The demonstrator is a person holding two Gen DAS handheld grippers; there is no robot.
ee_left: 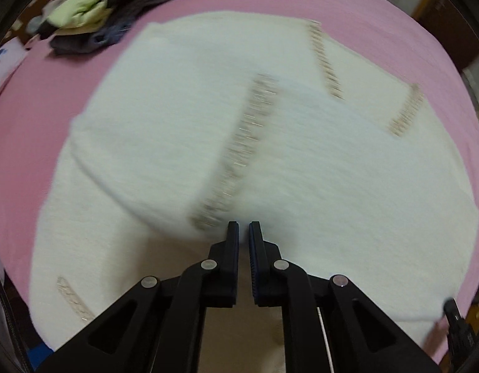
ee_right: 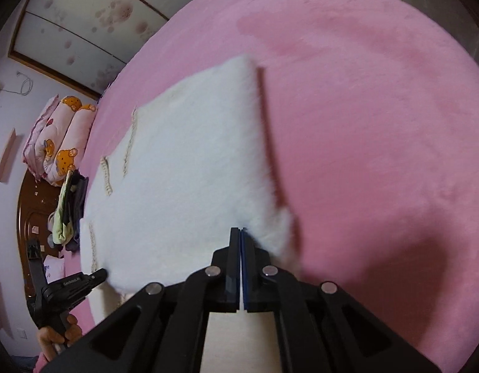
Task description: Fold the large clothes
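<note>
Right wrist: right gripper (ee_right: pixel 240 230) jaws closed on white garment (ee_right: pixel 183 168).

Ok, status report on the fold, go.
Left gripper shut on near edge of white sweater. Right gripper shut on its near corner. Sweater sleeves folded in on pink bed. Clothes pile far off, not in the way.
</note>
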